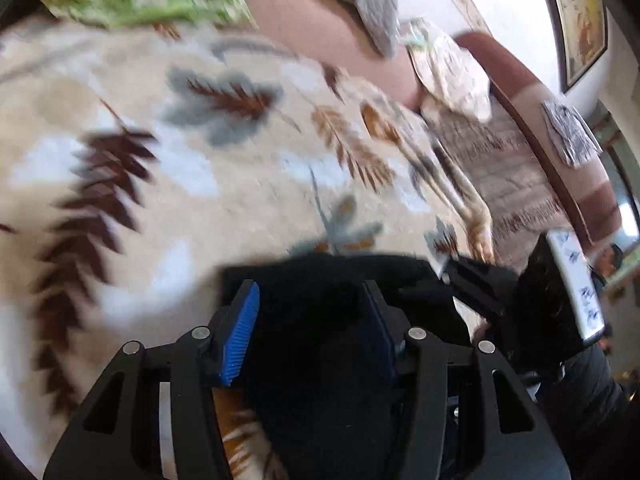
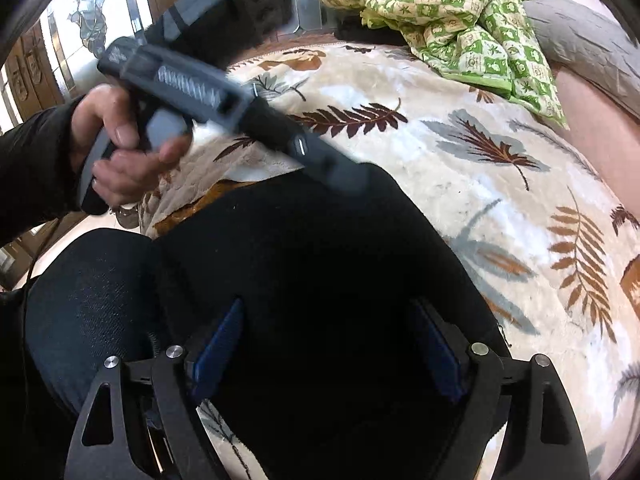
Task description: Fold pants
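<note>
A leaf-patterned blanket is spread across the bed and fills most of both views. The black pants are seen in a compact dark mass at the lower centre of each frame, on the blanket. A green checked quilt is bunched at the upper right of the right wrist view. The right tongs are held wide open above the pants; the left tongs are likewise spread, the dark fabric lying between their blue pads.

green quilt far, blanket between
</note>
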Action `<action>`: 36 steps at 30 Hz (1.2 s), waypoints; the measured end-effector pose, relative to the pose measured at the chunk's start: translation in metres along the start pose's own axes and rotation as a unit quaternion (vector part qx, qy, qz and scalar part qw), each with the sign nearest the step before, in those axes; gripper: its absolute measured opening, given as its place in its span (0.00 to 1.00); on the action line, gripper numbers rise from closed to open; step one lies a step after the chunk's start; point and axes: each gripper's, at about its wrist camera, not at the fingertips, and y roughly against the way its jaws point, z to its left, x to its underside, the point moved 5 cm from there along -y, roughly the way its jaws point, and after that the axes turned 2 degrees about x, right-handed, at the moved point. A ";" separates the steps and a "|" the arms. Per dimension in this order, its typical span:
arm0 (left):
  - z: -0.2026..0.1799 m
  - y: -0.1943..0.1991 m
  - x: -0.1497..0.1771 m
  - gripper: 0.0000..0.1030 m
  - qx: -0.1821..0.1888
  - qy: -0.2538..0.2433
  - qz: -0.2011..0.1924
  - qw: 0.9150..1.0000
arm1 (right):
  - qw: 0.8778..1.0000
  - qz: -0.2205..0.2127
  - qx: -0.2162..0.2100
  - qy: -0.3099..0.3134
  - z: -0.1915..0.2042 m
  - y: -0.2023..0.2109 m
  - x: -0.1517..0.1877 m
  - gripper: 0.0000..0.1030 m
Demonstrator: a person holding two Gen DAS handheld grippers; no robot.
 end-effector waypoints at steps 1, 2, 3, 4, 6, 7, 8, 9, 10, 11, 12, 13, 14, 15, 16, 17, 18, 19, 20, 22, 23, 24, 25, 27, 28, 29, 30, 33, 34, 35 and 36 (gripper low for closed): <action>-0.003 0.011 -0.002 0.49 -0.002 0.001 -0.016 1.000 | 1.000 -0.001 -0.002 -0.001 -0.001 0.002 0.001 0.83; -0.007 0.017 -0.002 0.49 0.012 -0.002 -0.022 1.000 | 1.000 -0.001 -0.004 0.001 -0.001 0.007 0.002 0.83; -0.014 0.023 -0.002 0.49 0.032 -0.010 -0.025 0.999 | 1.000 -0.005 -0.005 0.006 -0.001 0.015 0.005 0.82; -0.026 0.027 0.000 0.49 0.054 -0.027 -0.026 0.998 | 1.000 -0.017 -0.012 0.005 -0.001 0.027 0.008 0.81; -0.049 0.024 0.009 0.49 0.084 -0.073 -0.012 0.994 | 0.999 -0.031 -0.029 -0.021 -0.009 0.042 0.018 0.81; -0.059 0.013 0.016 0.50 0.079 -0.107 0.010 0.991 | 0.999 -0.014 -0.032 -0.030 -0.013 0.041 0.028 0.82; -0.060 0.001 0.023 0.49 0.063 -0.125 0.033 0.990 | 0.999 0.003 -0.030 -0.029 -0.014 0.036 0.039 0.82; -0.053 -0.021 0.030 0.49 0.029 -0.136 0.063 0.988 | 0.999 0.009 -0.024 -0.023 -0.014 0.034 0.047 0.83; -0.048 -0.031 0.033 0.44 0.016 -0.140 0.071 0.987 | 1.000 0.004 -0.022 -0.021 -0.014 0.034 0.054 0.83; -0.045 -0.031 0.028 0.45 0.029 -0.130 0.064 0.989 | 0.999 -0.007 -0.026 -0.032 -0.016 0.036 0.055 0.83; -0.041 -0.030 0.024 0.45 0.042 -0.107 0.065 0.991 | 0.998 -0.014 -0.029 -0.047 -0.018 0.038 0.055 0.83; -0.036 -0.029 0.021 0.43 0.048 -0.089 0.072 0.992 | 0.998 -0.017 -0.028 -0.049 -0.018 0.039 0.055 0.83; -0.038 -0.027 0.021 0.40 0.046 -0.093 0.074 0.992 | 0.999 -0.018 -0.025 -0.044 -0.017 0.040 0.055 0.84; -0.043 -0.020 0.021 0.40 0.040 -0.102 0.074 0.991 | 0.999 -0.019 -0.024 -0.040 -0.015 0.042 0.054 0.84; -0.047 -0.013 0.022 0.41 0.038 -0.110 0.070 0.991 | 0.999 -0.019 -0.023 -0.038 -0.014 0.044 0.054 0.84; -0.053 -0.005 0.024 0.42 0.039 -0.118 0.066 0.990 | 0.999 -0.018 -0.025 -0.037 -0.012 0.047 0.053 0.84; -0.059 0.006 0.027 0.44 0.047 -0.130 0.063 0.988 | 0.999 -0.017 -0.027 -0.037 -0.009 0.053 0.054 0.83; -0.064 0.017 0.034 0.48 0.056 -0.143 0.063 0.986 | 0.999 -0.018 -0.031 -0.036 -0.009 0.060 0.054 0.81; -0.067 0.022 0.041 0.49 0.059 -0.153 0.069 0.984 | 0.999 -0.022 -0.029 -0.036 -0.008 0.069 0.053 0.81; -0.070 0.027 0.056 0.49 0.060 -0.174 0.096 0.978 | 0.998 -0.044 -0.006 -0.036 -0.012 0.086 0.051 0.81; -0.072 0.025 0.064 0.49 0.061 -0.185 0.111 0.975 | 0.998 -0.055 0.004 -0.043 -0.015 0.094 0.048 0.81; -0.074 0.021 0.071 0.49 0.061 -0.191 0.126 0.972 | 0.996 -0.064 0.012 -0.054 -0.018 0.098 0.044 0.81; -0.074 0.014 0.075 0.49 0.053 -0.194 0.138 0.970 | 0.995 -0.068 0.020 -0.065 -0.020 0.098 0.039 0.81; -0.070 -0.001 0.082 0.49 0.029 -0.196 0.158 0.967 | 0.997 -0.038 0.039 -0.060 -0.018 0.082 0.035 0.81; -0.067 -0.006 0.085 0.49 0.024 -0.194 0.162 0.967 | 0.998 0.002 0.046 -0.042 -0.012 0.062 0.038 0.77; -0.067 -0.008 0.087 0.49 0.021 -0.200 0.161 0.966 | 0.997 0.047 0.052 -0.019 -0.005 0.043 0.047 0.77; -0.068 -0.009 0.088 0.49 0.020 -0.205 0.159 0.966 | 0.992 0.096 0.079 0.014 0.000 0.024 0.059 0.82; -0.069 -0.003 0.089 0.50 0.019 -0.207 0.153 0.966 | 0.989 0.117 0.084 -0.013 -0.010 0.013 0.071 0.79; -0.071 0.002 0.088 0.50 0.019 -0.205 0.149 0.967 | 0.991 0.107 0.084 -0.014 -0.011 0.021 0.071 0.77; -0.070 0.008 0.089 0.50 0.018 -0.204 0.144 0.968 | 0.991 0.102 0.080 -0.013 -0.009 0.026 0.072 0.75; -0.071 0.014 0.090 0.50 0.016 -0.206 0.139 0.969 | 0.993 0.097 0.069 -0.012 -0.006 0.033 0.071 0.74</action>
